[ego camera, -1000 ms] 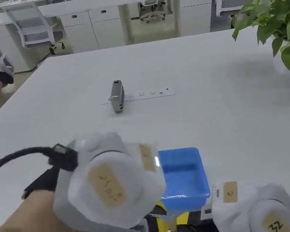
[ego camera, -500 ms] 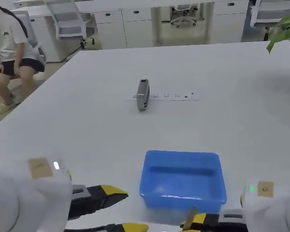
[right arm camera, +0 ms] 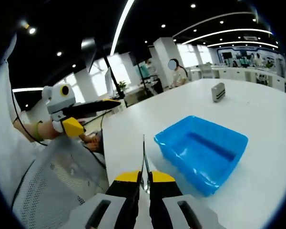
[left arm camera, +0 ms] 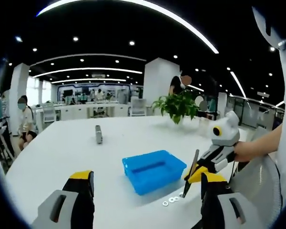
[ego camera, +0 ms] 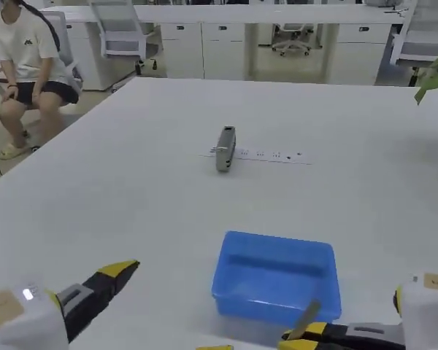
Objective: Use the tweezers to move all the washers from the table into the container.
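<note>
L gripper (left arm camera: 147, 177) is holding its jaws wide apart w/ nothing btwn them. R gripper (right arm camera: 145, 177) is pinching the tweezers (right arm camera: 144, 155), jaws nearly together.

Blue container (ego camera: 277, 281) is sitting close to the table's (ego camera: 131, 182) near edge, btwn the two grippers in head view and apart from both. Plenty of bare tabletop is lying beyond it and to its left. A grey adapter (ego camera: 225, 148) is standing on a power strip (ego camera: 270, 154) out there, well apart from the container. Far edge is running across the top of head view, and the left edge is slanting down near a seated person (ego camera: 25, 58). Plant (ego camera: 434, 76) leaves are poking in at far right.

Left gripper view is adding the washers (left arm camera: 170, 201): a small cluster on the table just beside the container's near wall, w/ the tweezers' tip right over them. Can't tell if it's touching. Right gripper view is adding the table's side edge close on the left, w/ a mesh chair (right arm camera: 52, 186) beside it.
</note>
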`<action>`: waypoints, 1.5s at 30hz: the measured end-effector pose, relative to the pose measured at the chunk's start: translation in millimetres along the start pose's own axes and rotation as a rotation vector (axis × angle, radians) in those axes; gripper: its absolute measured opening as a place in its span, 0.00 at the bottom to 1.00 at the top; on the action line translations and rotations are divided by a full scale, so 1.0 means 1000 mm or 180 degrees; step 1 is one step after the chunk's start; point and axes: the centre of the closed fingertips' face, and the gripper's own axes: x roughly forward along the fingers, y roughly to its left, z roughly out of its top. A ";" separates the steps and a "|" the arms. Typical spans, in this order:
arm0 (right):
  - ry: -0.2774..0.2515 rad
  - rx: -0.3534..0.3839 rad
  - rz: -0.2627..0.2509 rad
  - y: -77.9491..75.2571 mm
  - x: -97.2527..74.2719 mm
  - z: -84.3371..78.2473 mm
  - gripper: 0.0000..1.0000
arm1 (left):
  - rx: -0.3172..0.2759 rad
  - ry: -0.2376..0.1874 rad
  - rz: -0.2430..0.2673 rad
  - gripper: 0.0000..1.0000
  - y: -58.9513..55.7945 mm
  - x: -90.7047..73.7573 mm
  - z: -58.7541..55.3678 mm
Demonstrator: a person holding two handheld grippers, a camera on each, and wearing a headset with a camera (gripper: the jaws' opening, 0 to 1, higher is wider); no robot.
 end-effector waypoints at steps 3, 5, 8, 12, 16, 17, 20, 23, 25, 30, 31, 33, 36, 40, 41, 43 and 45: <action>-0.0009 0.0011 0.0013 0.000 -0.002 0.003 0.03 | 0.0070 -0.0022 0.0140 0.99 0.007 -0.001 -0.002; -0.0007 -0.0022 0.0016 0.000 -0.002 0.005 0.03 | 0.0156 -0.0056 0.0169 0.99 0.006 -0.003 -0.001; 0.0005 -0.0079 -0.0003 -0.001 -0.004 0.009 0.03 | 0.0155 -0.0135 0.0131 0.99 0.005 -0.001 0.003; -0.0044 -0.0106 -0.0077 -0.009 -0.011 0.020 0.03 | 0.0159 -0.0159 0.0095 0.97 0.002 -0.001 0.004; -0.0165 -0.0079 -0.0175 -0.018 -0.022 0.038 0.03 | 0.0154 -0.0112 0.0123 0.94 0.004 -0.001 0.001; -0.0195 -0.0069 -0.0219 -0.021 -0.025 0.043 0.03 | 0.0153 -0.0105 0.0121 0.94 0.004 -0.001 0.001; -0.0221 -0.0060 -0.0315 -0.029 -0.030 0.050 0.03 | 0.0127 -0.0132 0.0098 0.94 0.004 -0.001 0.001; -0.0117 -0.0132 -0.0481 -0.047 -0.033 0.048 0.03 | 0.0108 -0.0119 0.0099 0.92 0.004 -0.001 0.001; -0.0153 -0.0114 -0.0473 -0.051 -0.035 0.052 0.03 | 0.0112 -0.0120 0.0109 0.91 0.005 -0.001 0.000; -0.0156 -0.0075 -0.0598 -0.065 -0.034 0.060 0.03 | 0.0121 -0.0098 0.0150 0.91 0.007 -0.001 -0.001; -0.0127 -0.0103 -0.0643 -0.069 -0.033 0.060 0.03 | 0.0122 -0.0095 0.0149 0.90 0.007 -0.001 -0.001; -0.0030 -0.0189 -0.0773 -0.081 -0.031 0.056 0.03 | 0.0129 -0.0085 0.0142 0.90 0.007 -0.001 -0.002; 0.0060 -0.0257 -0.0861 -0.093 -0.025 0.050 0.03 | 0.0150 -0.0073 0.0135 0.90 0.006 -0.001 -0.002; 0.0052 -0.0215 -0.0911 -0.102 -0.018 0.048 0.03 | 0.0158 -0.0037 0.0150 0.89 0.007 -0.002 -0.004; 0.0062 -0.0196 -0.0933 -0.105 -0.016 0.046 0.03 | 0.0161 -0.0044 0.0161 0.89 0.008 -0.002 -0.004; 0.0073 -0.0177 -0.0949 -0.108 -0.012 0.042 0.03 | 0.0154 -0.0053 0.0173 0.88 0.009 -0.002 -0.003; 0.0101 -0.0130 -0.0969 -0.112 -0.008 0.037 0.03 | 0.0138 -0.0046 0.0180 0.88 0.010 -0.002 -0.004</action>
